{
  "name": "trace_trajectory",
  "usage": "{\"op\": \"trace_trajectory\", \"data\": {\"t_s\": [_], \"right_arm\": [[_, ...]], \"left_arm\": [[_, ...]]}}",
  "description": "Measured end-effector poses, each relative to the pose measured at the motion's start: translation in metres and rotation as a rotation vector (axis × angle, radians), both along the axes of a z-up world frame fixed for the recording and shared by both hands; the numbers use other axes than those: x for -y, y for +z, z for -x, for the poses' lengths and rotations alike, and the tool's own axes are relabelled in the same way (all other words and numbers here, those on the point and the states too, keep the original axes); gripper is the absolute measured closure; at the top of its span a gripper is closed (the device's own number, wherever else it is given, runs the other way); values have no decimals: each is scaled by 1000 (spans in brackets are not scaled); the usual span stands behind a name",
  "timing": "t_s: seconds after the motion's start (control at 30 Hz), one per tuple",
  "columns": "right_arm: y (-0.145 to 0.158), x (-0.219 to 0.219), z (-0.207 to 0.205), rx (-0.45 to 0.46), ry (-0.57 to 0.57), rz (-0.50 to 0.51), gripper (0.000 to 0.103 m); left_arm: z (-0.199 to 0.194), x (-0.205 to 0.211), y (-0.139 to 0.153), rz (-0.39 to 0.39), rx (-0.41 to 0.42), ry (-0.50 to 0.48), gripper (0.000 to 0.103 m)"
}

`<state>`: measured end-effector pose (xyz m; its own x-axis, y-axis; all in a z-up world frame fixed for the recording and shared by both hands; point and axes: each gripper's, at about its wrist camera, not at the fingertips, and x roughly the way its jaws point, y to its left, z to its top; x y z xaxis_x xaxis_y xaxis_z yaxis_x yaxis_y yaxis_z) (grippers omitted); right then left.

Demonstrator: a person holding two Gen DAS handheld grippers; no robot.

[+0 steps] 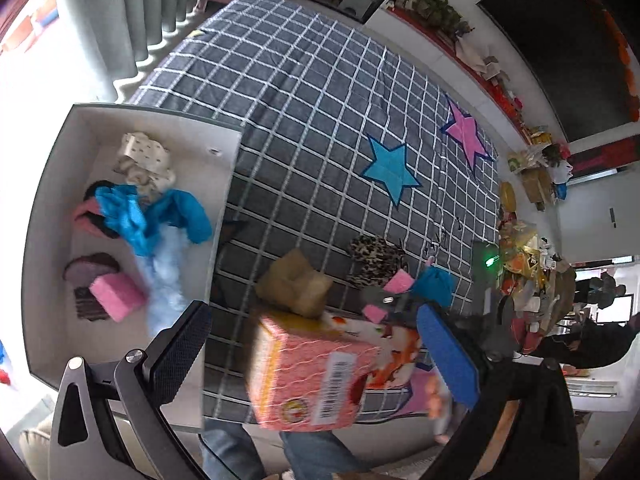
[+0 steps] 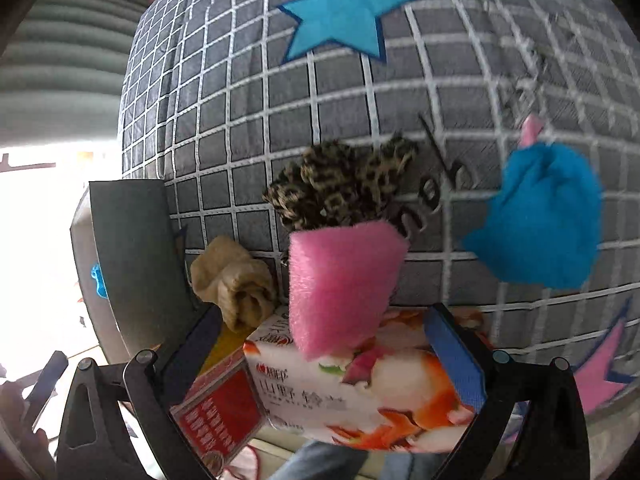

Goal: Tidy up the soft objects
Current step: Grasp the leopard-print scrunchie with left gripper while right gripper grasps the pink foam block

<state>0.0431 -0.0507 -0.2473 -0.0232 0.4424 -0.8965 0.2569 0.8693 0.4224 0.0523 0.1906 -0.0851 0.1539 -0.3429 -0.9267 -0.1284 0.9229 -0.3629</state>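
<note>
On the grey checked bed (image 1: 312, 128) lie a tan cloth (image 1: 296, 284), a leopard-print cloth (image 1: 374, 260) and a blue cloth (image 1: 434, 286). A pink tissue box (image 1: 312, 372) sits at the bed's near edge. My left gripper (image 1: 314, 310) is open, its fingers wide on either side of the box. My right gripper (image 2: 325, 310) is open too. A pink sponge (image 2: 340, 288) stands between its fingers above the box (image 2: 360, 392) and touches neither pad. Behind the sponge are the leopard cloth (image 2: 340, 184), the tan cloth (image 2: 236, 284) and the blue cloth (image 2: 540, 224).
A white drawer (image 1: 52, 200) left of the bed holds several soft things: a blue cloth (image 1: 152, 216), a pink sponge (image 1: 116, 296) and a spotted cloth (image 1: 148, 156). A cluttered shelf (image 1: 520, 248) lines the right. A person's jeans (image 1: 308, 456) show below the bed edge.
</note>
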Motion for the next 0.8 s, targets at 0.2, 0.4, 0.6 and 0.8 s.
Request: {"op": "trace_trajectory", "data": {"t_s": [0.2,0.4,0.6,0.8], "right_arm": [[0,8,7,65,16,-44,52],[46,70,16,188,-39,-51,52],[68,133,38,215,-121,-28,52],[73,160,67,209,-161,-27,52]], "left_arm": [[-24,40,-8,-8,-63,-17,0],[-50,107,-40,-59,-126,-86,0],[-64,162,-127,-170,-291,-111,0],[-67,183,-181,-345,-356,-126,0]]}}
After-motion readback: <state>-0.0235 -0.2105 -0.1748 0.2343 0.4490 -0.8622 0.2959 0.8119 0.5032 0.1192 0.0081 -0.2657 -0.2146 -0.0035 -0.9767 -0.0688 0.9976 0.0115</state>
